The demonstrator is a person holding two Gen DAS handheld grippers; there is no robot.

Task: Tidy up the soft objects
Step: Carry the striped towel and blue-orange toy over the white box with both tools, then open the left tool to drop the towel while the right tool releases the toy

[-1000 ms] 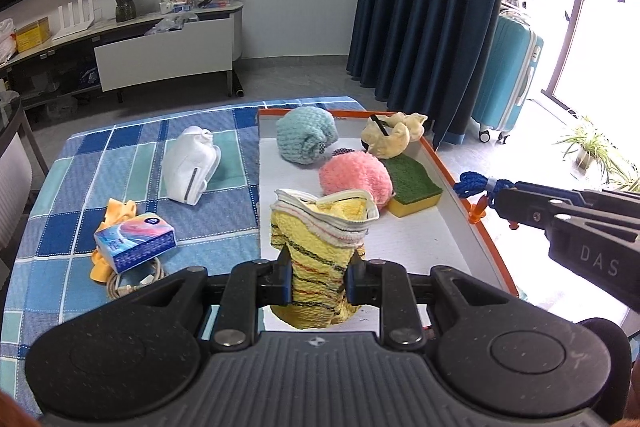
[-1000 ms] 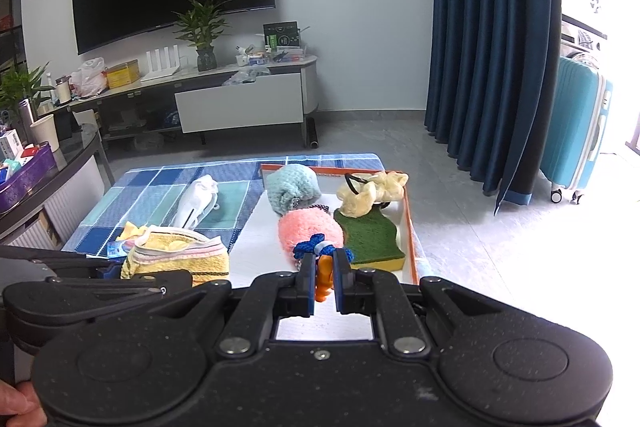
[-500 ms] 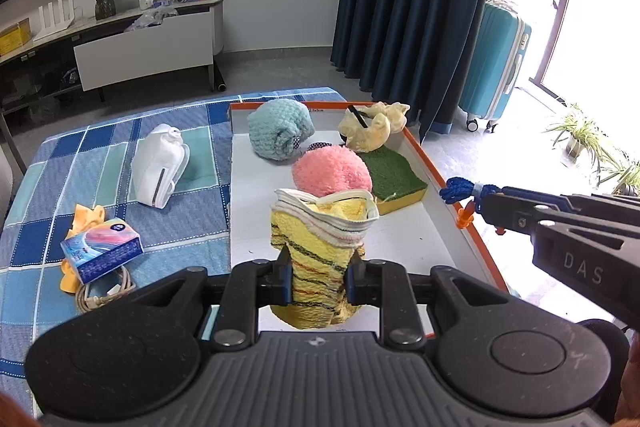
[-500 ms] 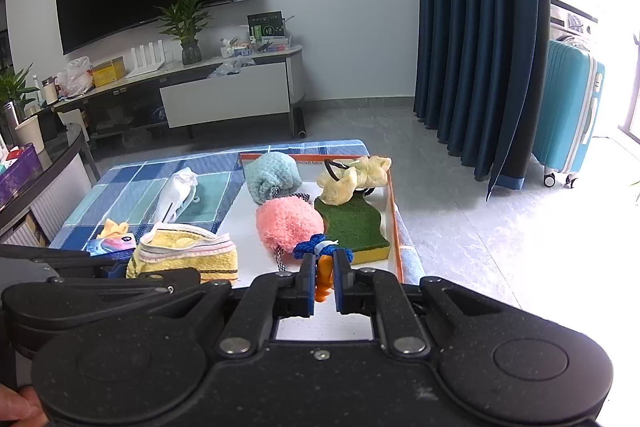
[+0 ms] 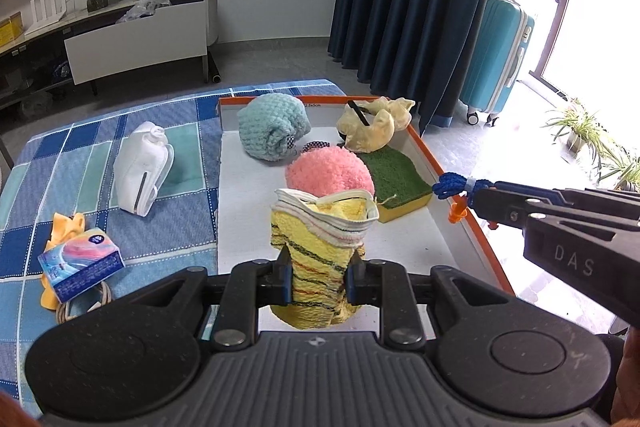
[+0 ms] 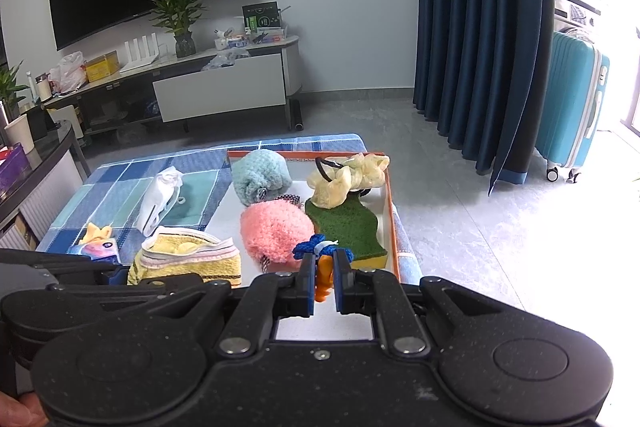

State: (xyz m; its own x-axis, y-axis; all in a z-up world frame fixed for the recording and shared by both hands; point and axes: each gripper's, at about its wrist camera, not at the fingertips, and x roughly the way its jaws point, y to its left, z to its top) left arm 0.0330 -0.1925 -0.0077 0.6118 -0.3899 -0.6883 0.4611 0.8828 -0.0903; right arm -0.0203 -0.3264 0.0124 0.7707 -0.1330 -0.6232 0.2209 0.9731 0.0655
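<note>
Both grippers loaded above the orange-rimmed tray

Left of the tray [image 5: 456,193], a tissue pack [image 5: 80,264] and a white mask [image 5: 142,167] lie on the checked tabletop [image 5: 60,155]. The left gripper [image 5: 319,273] is closed on a yellow striped cloth [image 5: 320,239], held over the tray's near end, in front of the pink pom-pom [image 5: 330,173]. Over the tray's right rim, the right gripper [image 6: 323,277] pinches a small orange piece tied to blue cord [image 6: 318,245]. Likely risks: the cloth could sag out of its shallow pinch and drape over the pom-pom or green sponge [image 5: 396,173]; the cord, held so near the rim, could drop outside the tray.
</note>
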